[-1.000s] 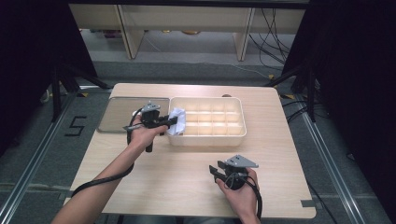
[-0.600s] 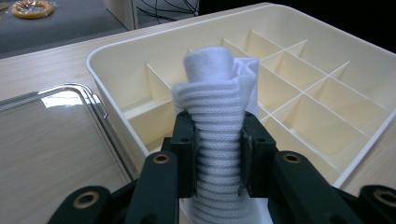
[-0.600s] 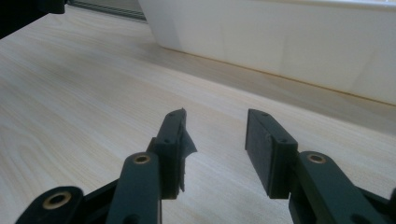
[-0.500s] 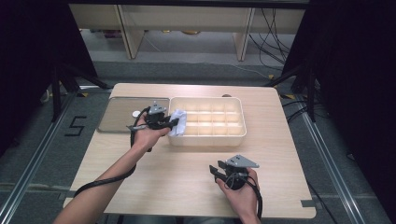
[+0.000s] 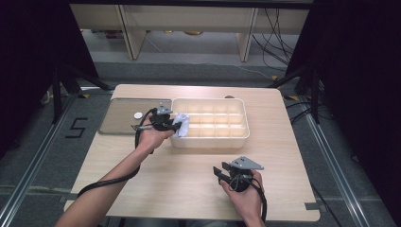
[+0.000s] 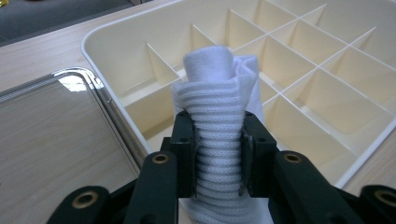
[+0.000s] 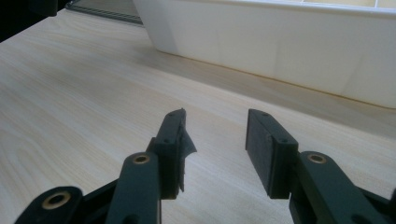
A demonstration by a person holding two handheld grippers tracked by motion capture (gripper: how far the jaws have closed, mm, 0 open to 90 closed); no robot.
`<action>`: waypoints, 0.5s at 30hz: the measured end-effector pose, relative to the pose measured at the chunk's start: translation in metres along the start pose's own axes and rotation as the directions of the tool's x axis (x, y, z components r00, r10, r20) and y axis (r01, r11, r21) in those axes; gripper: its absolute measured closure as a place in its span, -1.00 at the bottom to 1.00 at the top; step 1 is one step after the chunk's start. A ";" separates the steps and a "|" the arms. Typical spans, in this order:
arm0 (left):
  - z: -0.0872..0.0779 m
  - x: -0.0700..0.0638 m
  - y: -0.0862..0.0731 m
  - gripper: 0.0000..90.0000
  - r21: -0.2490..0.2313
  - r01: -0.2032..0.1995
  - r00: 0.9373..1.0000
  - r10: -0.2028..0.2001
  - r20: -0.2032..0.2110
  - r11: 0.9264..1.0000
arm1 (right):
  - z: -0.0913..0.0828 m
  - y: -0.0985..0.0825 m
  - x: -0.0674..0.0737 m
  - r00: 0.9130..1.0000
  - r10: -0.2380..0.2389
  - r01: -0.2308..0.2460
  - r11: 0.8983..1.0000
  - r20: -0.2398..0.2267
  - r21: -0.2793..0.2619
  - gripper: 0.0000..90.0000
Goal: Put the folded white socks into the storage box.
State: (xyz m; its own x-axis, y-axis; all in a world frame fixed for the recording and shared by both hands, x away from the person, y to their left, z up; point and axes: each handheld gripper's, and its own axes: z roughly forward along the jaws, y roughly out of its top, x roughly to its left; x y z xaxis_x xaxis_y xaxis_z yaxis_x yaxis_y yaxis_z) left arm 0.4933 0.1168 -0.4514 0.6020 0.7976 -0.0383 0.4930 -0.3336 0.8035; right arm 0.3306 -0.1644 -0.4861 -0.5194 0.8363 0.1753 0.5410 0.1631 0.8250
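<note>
In the lower middle of the high view the right claw (image 5: 222, 174) is held just above the bare counter (image 5: 189, 189), its jaws spread with nothing between them; in the right gripper view (image 7: 214, 135) only wood grain is seen through the gap, and the organiser's near wall fills the upper right of the frame. No change in its place is seen against the earlier frames.

Farther up, at the centre left of the high view, the left claw (image 5: 176, 126) is clenched on a rolled white sock (image 5: 181, 126). In the left gripper view (image 6: 218, 154) the ribbed roll (image 6: 219, 116) is seen pressed between both pads, standing up out of the jaws over the left end of the cream compartment box (image 5: 213, 140). Since the earlier frames the hand and sock are seen shifted slightly left, toward the box's corner.

The lower end of the sock is cut off by the bottom edge of the left gripper view. Whether the sock touches the box cannot be told.

Left of the box lies a metal tray (image 5: 118, 124) carrying a small pale round thing (image 5: 137, 115), too small to identify.
</note>
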 end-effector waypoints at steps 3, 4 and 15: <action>0.002 0.000 0.000 0.57 0.016 0.002 1.000 -0.001 -0.002 1.000 | 0.000 0.000 -0.001 1.000 -0.009 0.009 1.000 -0.002 0.001 0.30; 0.002 0.000 0.000 0.57 0.019 0.002 1.000 -0.002 -0.005 1.000 | 0.000 0.000 0.000 1.000 -0.007 0.007 1.000 -0.005 0.003 0.30; 0.003 0.003 0.001 0.54 0.048 -0.002 1.000 0.002 0.006 0.999 | -0.001 0.001 -0.001 1.000 -0.009 0.009 1.000 0.001 0.006 0.29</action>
State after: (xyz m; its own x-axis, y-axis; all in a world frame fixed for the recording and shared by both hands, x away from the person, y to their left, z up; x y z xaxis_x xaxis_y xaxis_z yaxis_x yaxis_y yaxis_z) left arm 0.4976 0.1177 -0.4522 0.6068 0.7939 -0.0405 0.5212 -0.3589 0.7743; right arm 0.3310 -0.1652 -0.4853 -0.5235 0.8354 0.1675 0.5403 0.1735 0.8234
